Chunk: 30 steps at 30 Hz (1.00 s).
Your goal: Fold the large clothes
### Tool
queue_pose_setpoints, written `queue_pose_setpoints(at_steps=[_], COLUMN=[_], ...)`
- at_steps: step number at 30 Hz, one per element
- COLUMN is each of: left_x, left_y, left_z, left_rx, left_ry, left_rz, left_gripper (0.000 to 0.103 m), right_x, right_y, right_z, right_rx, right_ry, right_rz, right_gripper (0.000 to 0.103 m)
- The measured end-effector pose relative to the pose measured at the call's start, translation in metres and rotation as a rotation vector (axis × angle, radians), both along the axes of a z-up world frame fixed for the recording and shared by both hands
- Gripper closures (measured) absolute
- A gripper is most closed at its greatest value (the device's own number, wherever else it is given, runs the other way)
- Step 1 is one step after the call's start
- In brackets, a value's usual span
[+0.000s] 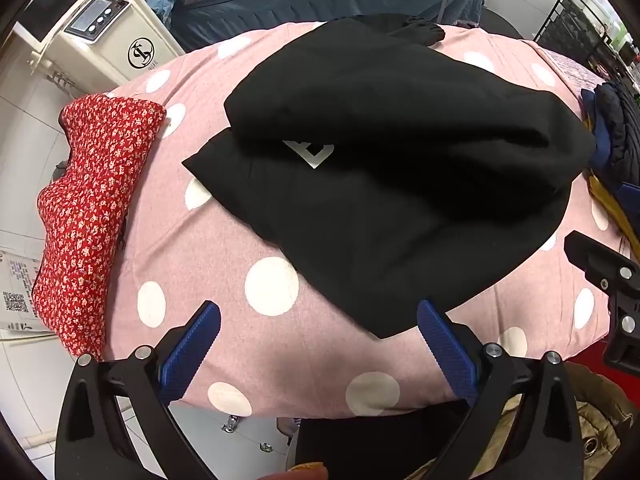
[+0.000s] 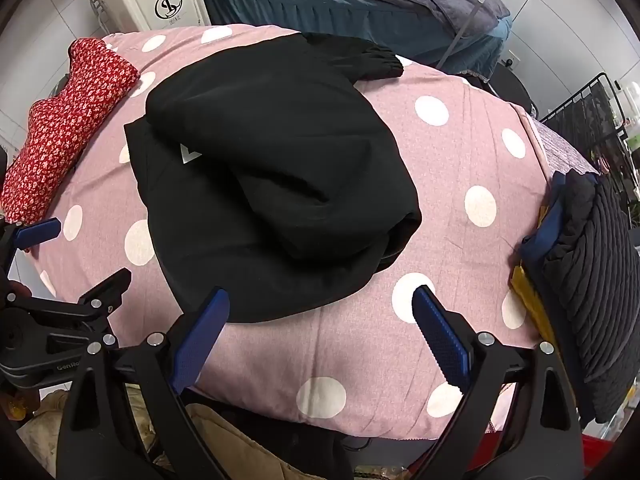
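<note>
A large black garment [image 1: 392, 176] lies partly folded on the pink polka-dot table cover [image 1: 224, 240], its upper part doubled over the lower, with a small white print [image 1: 310, 152] showing. My left gripper [image 1: 318, 314] is open and empty, just above the garment's near corner. In the right wrist view the same garment [image 2: 272, 184] lies at centre-left on the cover [image 2: 460, 152]. My right gripper [image 2: 320, 300] is open and empty, over the garment's near hem. The left gripper's blue pad [image 2: 38, 232] shows at the far left of that view.
A folded red floral garment [image 1: 88, 216] lies at the table's left edge. A stack of folded dark, blue and yellow clothes [image 2: 580, 248] sits at the right edge. A white machine [image 1: 100, 36], a blue-covered bed [image 2: 360, 0] and a black wire rack [image 2: 588, 120] stand behind.
</note>
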<state>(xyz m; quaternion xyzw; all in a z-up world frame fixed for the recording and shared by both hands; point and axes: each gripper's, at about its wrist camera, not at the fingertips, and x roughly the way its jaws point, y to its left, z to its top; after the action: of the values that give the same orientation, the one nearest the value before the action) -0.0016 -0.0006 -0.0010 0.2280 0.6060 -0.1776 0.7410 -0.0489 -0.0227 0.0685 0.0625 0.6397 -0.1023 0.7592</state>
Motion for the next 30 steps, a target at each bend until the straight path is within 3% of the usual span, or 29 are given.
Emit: queue_pose_setpoints(at_steps=[30], left_x=[0.001], left_y=[-0.001], left_z=[-0.003], left_rx=[0.019], left_ry=[0.016], left_rz=[0.004], left_gripper=[0.006], right_x=[0.002], right_y=[-0.007], right_z=[-0.004], right_rx=[0.018], right_ry=[0.000], right_rz=[-0.009], right_gripper=[0.011])
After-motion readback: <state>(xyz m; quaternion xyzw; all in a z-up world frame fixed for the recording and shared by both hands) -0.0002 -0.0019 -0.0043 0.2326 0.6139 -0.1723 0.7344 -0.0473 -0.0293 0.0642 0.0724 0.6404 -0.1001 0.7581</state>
